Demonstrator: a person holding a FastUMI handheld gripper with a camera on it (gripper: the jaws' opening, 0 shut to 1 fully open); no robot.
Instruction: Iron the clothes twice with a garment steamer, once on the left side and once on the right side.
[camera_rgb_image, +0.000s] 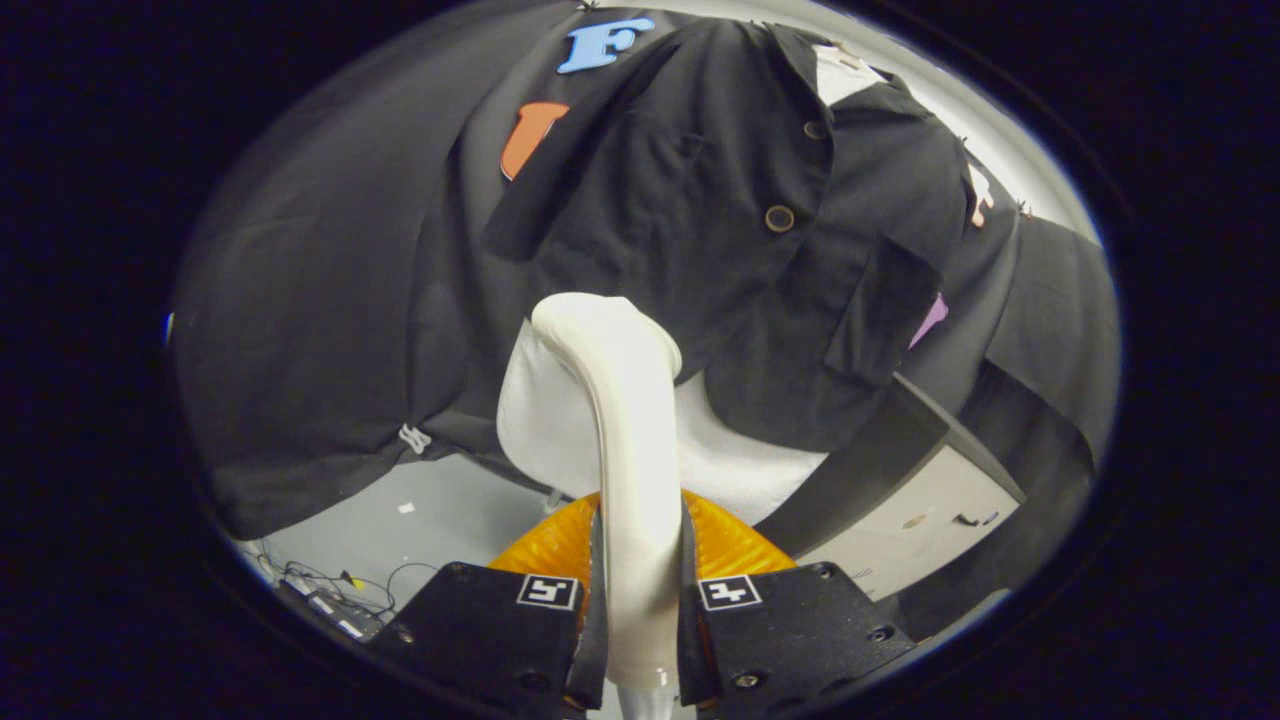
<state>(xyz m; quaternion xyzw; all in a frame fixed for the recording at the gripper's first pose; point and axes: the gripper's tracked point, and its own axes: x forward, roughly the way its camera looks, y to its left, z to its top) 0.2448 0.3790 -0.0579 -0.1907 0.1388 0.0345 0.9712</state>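
Gripper view: steamer held up against a hanging black shirt

The black shirt (700, 200) fills the upper centre of the frame, hanging buttoned with its hem low at the left. The white garment steamer (625, 400) rises through the middle, its curved handle running down to the bottom centre and its broad head touching the shirt's lower front. A pale cabinet (920, 510) sits at the lower right, and an orange ribbed piece (545, 545) lies just behind the fingers. The gripper (640, 620) is clamped on the steamer's handle, both fingers pressing its sides
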